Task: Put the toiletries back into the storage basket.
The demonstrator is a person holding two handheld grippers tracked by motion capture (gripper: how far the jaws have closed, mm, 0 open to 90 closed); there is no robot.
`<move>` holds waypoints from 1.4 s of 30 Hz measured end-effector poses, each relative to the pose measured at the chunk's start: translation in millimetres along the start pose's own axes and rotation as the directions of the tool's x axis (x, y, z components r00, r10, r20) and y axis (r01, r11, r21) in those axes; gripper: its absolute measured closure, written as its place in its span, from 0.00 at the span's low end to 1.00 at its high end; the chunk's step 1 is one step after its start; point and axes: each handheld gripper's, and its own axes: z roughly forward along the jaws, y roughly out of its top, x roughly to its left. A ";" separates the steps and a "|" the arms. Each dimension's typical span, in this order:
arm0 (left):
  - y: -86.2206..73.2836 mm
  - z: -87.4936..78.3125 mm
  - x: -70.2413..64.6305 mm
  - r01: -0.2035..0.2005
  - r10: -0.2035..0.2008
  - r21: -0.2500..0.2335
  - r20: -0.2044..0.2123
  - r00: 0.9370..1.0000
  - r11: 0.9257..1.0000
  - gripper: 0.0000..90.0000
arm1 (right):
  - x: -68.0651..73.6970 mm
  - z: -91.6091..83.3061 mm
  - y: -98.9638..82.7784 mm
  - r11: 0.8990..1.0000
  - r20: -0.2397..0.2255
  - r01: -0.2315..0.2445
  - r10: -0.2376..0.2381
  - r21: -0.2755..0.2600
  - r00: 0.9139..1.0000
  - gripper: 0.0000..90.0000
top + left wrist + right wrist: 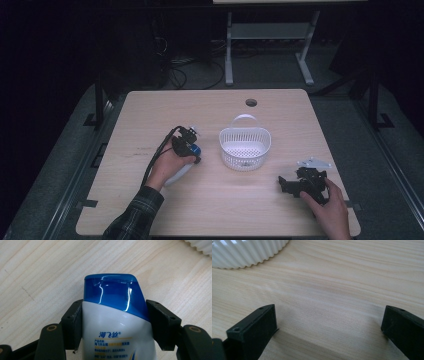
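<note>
1. Dark room all round; a pale wooden counter [210,200] fills the middle of the high view, with desk legs and cables on the floor in the upper part of the frame.
2. A white ribbed basket [245,147] with a loop handle stands at the centre of the counter, with nothing visible inside it.
3. Left of the basket, a white bottle with a blue cap [116,315] lies on the wood under the left hand.
4. The left gripper [189,145] has the bottle between its jaws: in the left gripper view both black jaws sit against the bottle's sides just below the cap, apparently gripping it.
5. The right gripper [302,184] rests at the lower right of the high view, well apart from the bottle; its jaws stand wide with bare wood between them and the basket's wall at the upper left of the right gripper view.
6. Judged from this, the work is at an early stage: the bottle is grasped but not lifted. Carrying it across and setting it in the basket seems to remain.
</note>
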 end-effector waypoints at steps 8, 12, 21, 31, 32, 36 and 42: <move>-5.7 -9.0 3.0 0.006 -0.003 -0.072 0.034 0.999 0.997 0.39 | 0.0 0.0 0.0 1.000 0.000 0.000 0.000 0.000 1.000 0.00; -9.9 -16.1 5.0 0.012 -0.006 -0.119 0.051 0.999 0.993 0.39 | 0.0 0.0 0.0 1.000 0.000 0.000 0.000 0.000 1.000 0.00; -25.6 -35.9 9.0 0.012 0.012 -0.251 0.093 0.996 0.968 0.40 | 0.0 0.0 0.0 1.000 0.000 0.000 0.000 0.000 1.000 0.00; -43.4 -59.2 16.1 0.036 0.016 -0.356 0.142 0.990 0.934 0.40 | 0.0 0.0 0.0 1.000 -0.001 0.001 -0.001 0.000 1.000 0.00; -45.5 -61.7 17.0 0.038 0.017 -0.363 0.147 0.989 0.931 0.40 | 0.1 0.0 0.1 1.000 -0.001 0.000 0.000 0.000 1.000 0.00; -55.3 -71.5 20.3 0.049 0.022 -0.400 0.173 0.985 0.915 0.40 | 0.0 0.0 0.1 1.000 -0.001 0.001 -0.001 0.000 1.000 0.00; -71.4 -85.9 27.3 0.073 0.029 -0.455 0.214 0.976 0.887 0.41 | 0.1 0.0 0.0 1.000 -0.001 0.000 0.000 0.000 1.000 0.00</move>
